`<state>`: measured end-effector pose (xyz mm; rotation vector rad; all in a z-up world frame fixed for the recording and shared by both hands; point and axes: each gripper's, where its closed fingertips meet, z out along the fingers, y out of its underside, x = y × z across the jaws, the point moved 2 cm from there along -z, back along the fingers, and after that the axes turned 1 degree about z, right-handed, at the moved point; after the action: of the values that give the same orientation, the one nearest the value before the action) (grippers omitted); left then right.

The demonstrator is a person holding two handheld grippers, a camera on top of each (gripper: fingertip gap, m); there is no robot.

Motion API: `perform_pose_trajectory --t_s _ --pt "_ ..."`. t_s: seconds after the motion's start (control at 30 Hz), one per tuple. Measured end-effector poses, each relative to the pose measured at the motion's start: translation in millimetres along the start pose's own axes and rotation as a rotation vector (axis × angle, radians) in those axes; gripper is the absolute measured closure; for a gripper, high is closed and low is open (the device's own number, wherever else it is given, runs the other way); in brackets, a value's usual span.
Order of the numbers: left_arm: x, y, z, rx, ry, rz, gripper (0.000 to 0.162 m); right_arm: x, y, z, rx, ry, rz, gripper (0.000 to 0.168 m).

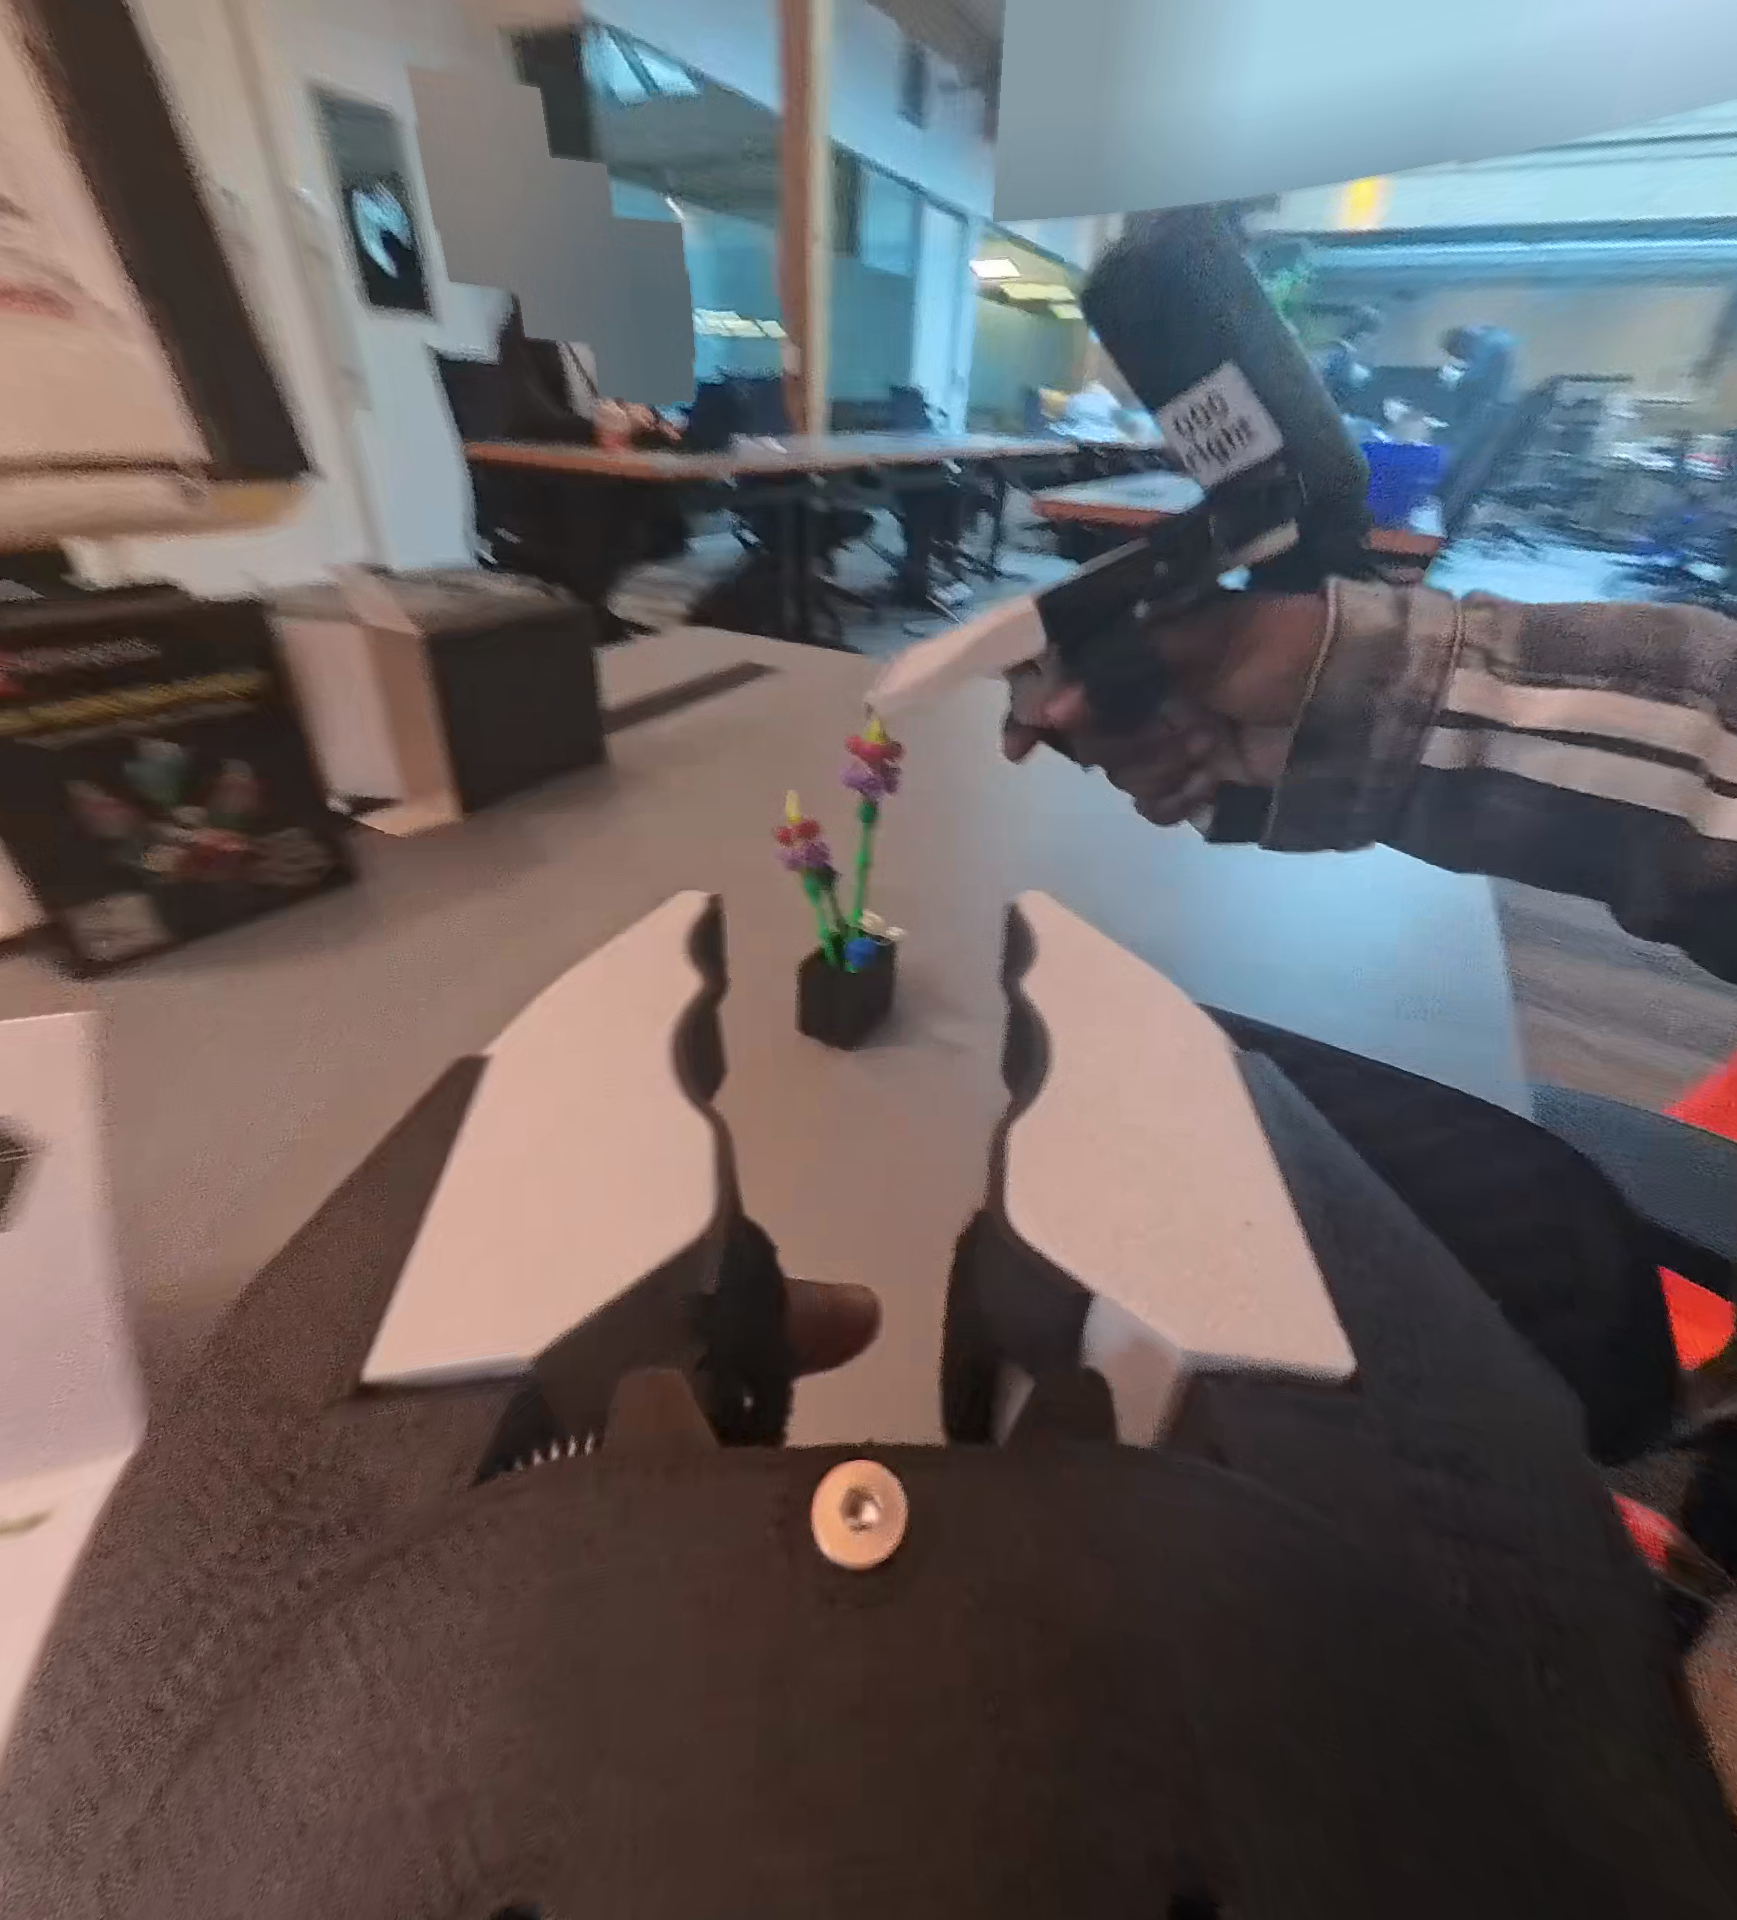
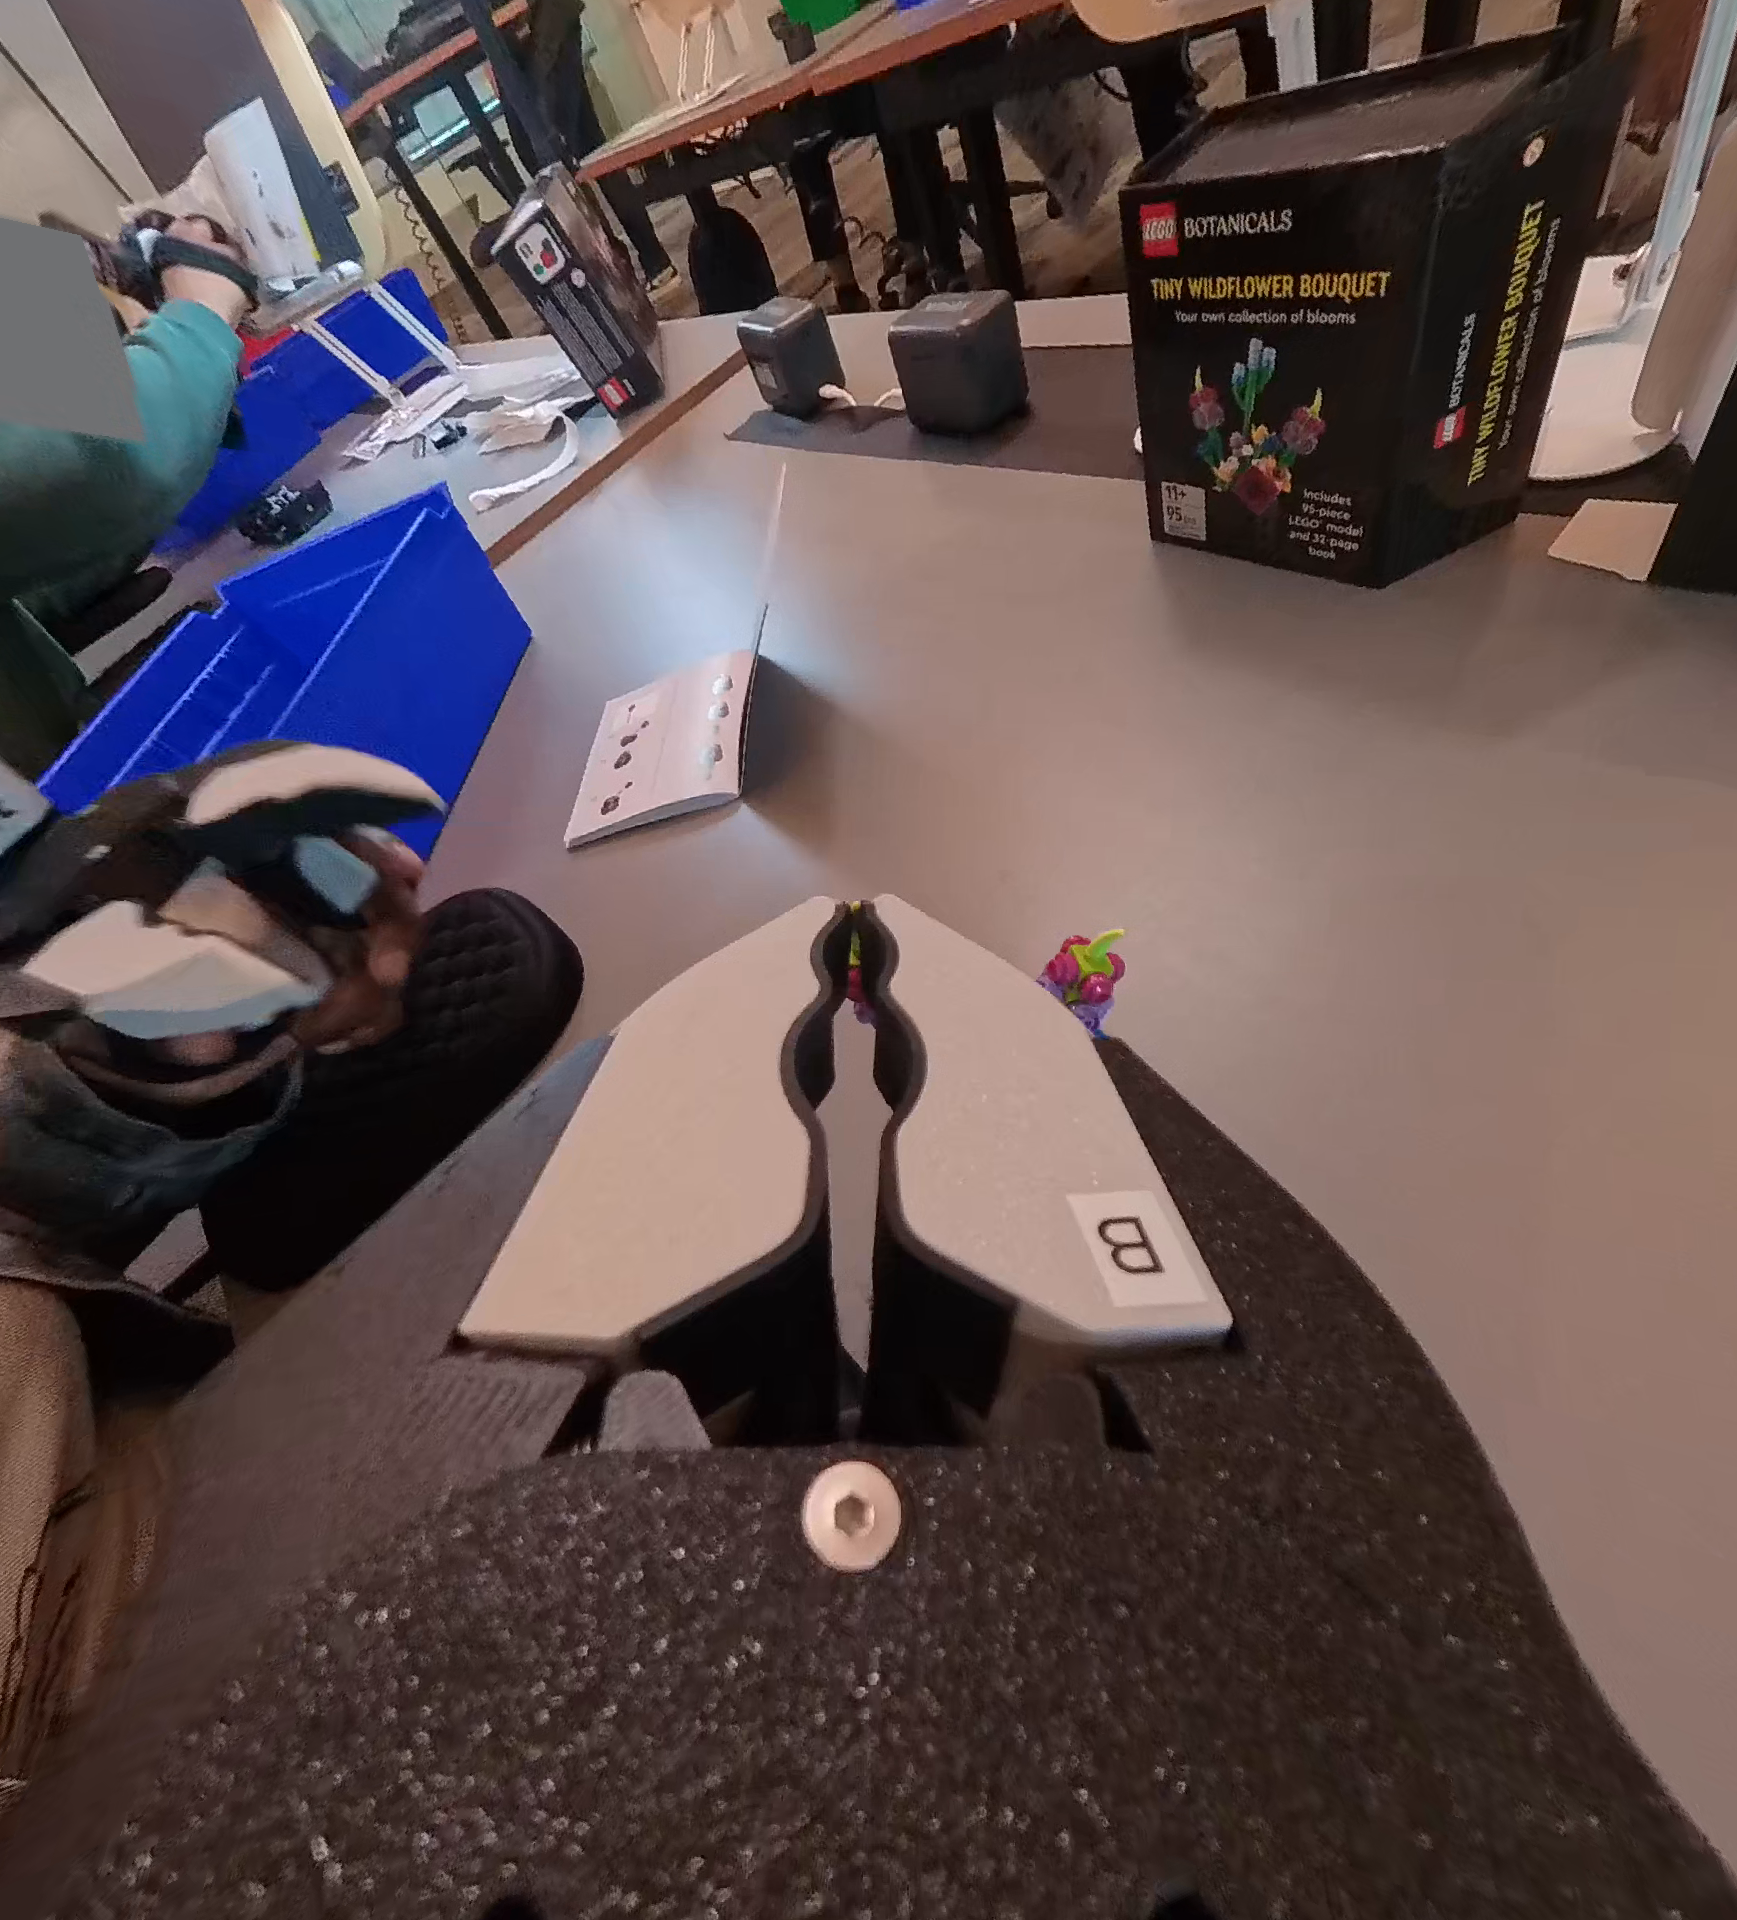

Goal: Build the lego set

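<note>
A small black pot (image 1: pixel 846 997) stands on the grey table (image 1: pixel 428 987) and holds two green lego flower stems with red, purple and yellow blooms. My left gripper (image 1: pixel 862 925) is open and empty, just short of the pot, with its fingers on either side of the pot's line. My right gripper (image 1: pixel 879 698) reaches in from the right over the taller flower (image 1: pixel 874 764). In the right wrist view it (image 2: pixel 856 914) is shut on that flower's yellow-green tip (image 2: pixel 853 925). The shorter flower (image 2: pixel 1087 971) shows just right of its fingers. The pot is hidden there.
The black lego box (image 2: pixel 1342 343) stands at the far right of the table; it also shows in the left wrist view (image 1: pixel 126 769). An open booklet (image 2: pixel 666 743) lies mid-table. Blue bins (image 2: pixel 324 644) sit at the left. Two dark cubes (image 2: pixel 957 358) stand at the back. A person's teal sleeve (image 2: pixel 64 468) shows at the left.
</note>
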<state>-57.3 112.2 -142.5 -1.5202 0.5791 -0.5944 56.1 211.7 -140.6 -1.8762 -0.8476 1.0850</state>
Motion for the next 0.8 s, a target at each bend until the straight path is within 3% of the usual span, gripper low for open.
perform_pose_trajectory --t_s 0.03,0.1,0.3,0.43,0.6,0.8 --pt "2.0 5.7 11.9 -0.043 0.048 -0.002 0.124 -0.8 -1.6 0.3 0.006 -0.003 0.003 0.167" --pt "0.2 20.6 38.0 -0.164 0.107 0.096 0.13 -2.7 -4.5 -0.2 0.027 -0.006 0.002 0.167" --pt "-4.0 59.2 95.2 -0.471 0.264 0.359 0.129 -8.1 -7.2 -7.4 0.094 -0.025 0.029 0.167" --pt "-7.3 74.2 110.1 -0.495 0.261 0.405 0.132 -7.1 -3.9 -10.7 0.096 -0.033 0.044 0.167" --pt "-17.1 70.6 116.2 -0.477 0.231 0.41 0.146 -6.1 -1.1 -13.6 0.104 -0.046 0.053 0.167" --pt "-23.5 65.8 120.0 -0.473 0.225 0.384 0.146 -2.7 5.4 -7.4 0.09 -0.029 0.037 0.167"
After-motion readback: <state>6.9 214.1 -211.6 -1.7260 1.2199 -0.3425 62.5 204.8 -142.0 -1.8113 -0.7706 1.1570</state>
